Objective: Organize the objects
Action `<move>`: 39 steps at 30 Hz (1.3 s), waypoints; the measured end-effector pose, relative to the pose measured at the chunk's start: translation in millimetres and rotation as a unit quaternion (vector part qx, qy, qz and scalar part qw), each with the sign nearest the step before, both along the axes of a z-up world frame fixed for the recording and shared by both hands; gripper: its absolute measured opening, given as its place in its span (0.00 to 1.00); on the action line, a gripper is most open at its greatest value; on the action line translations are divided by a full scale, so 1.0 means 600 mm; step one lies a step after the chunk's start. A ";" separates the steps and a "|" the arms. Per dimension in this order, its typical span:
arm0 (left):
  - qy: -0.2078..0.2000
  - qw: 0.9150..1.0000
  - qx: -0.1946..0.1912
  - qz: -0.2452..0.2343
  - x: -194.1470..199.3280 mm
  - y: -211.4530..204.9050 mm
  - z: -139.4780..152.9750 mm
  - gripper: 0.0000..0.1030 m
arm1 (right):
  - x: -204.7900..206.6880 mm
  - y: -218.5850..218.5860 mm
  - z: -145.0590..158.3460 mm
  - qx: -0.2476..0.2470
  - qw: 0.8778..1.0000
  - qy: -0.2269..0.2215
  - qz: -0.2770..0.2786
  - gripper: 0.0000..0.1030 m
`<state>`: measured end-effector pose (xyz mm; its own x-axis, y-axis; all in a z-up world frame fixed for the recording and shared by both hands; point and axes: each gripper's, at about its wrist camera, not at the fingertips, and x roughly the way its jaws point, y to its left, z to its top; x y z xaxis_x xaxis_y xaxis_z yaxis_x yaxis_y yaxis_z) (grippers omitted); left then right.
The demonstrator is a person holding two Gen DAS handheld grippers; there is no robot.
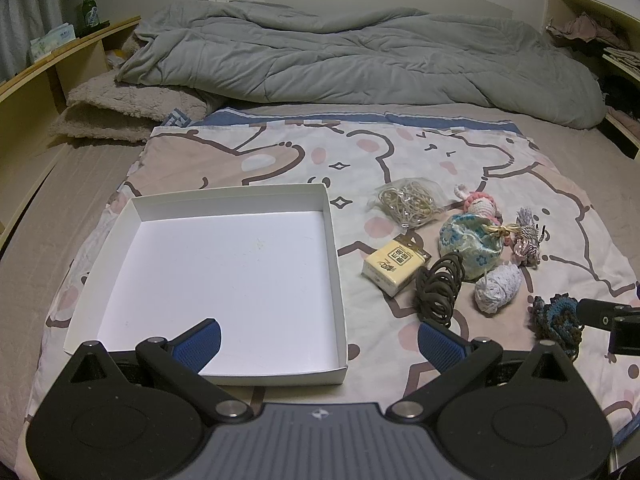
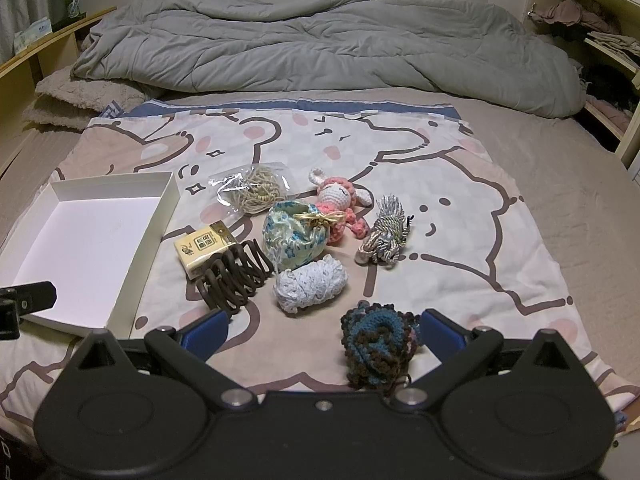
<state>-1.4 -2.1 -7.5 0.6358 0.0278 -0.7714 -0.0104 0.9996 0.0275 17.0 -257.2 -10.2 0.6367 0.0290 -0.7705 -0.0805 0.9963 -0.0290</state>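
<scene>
A white shallow box (image 1: 336, 264) (image 2: 144, 240) lies empty on the bear-print sheet. To its right lie a yellow pack (image 1: 394, 266) (image 2: 202, 248), brown hair ties (image 1: 438, 284) (image 2: 234, 278), a bag of beige cord (image 1: 408, 202) (image 2: 252, 190), a blue floral pouch (image 1: 470, 244) (image 2: 294, 238), a pink crochet doll (image 1: 482, 204) (image 2: 340, 200), a white yarn ball (image 1: 498, 286) (image 2: 310, 284), a tasselled cord bundle (image 1: 528, 240) (image 2: 384, 236) and a blue-brown crochet piece (image 1: 558, 320) (image 2: 378, 346). My left gripper (image 1: 318, 338) is open over the box's near right corner. My right gripper (image 2: 324, 330) is open, with the crochet piece between its fingers.
A rumpled grey duvet (image 1: 360, 56) fills the far half of the bed. A beige fleece blanket (image 1: 124, 108) lies at the far left. Wooden shelves (image 1: 44, 64) run along the left with a green bottle (image 1: 90, 12), and shelves with clothes (image 2: 592, 28) stand at the right.
</scene>
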 end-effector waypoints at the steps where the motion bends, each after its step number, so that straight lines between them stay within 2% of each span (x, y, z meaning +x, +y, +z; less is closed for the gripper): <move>1: 0.000 1.000 0.000 0.000 0.000 0.000 0.000 1.00 | -0.001 0.000 0.000 0.000 1.000 0.000 0.000 1.00; 20: 0.001 1.000 -0.002 -0.001 -0.001 -0.001 0.001 1.00 | 0.000 -0.003 -0.001 0.000 1.000 0.002 0.000 1.00; 28: 0.004 1.000 -0.006 -0.012 0.009 -0.027 0.007 1.00 | -0.002 -0.015 0.003 0.009 1.000 0.004 -0.003 1.00; 34: 0.017 0.999 -0.026 -0.027 0.025 -0.049 0.005 1.00 | -0.002 -0.037 0.007 0.042 0.999 0.005 -0.004 1.00; 39: 0.034 0.998 -0.031 -0.046 0.041 -0.078 -0.007 1.00 | 0.003 -0.052 0.002 0.045 0.999 0.011 -0.012 1.00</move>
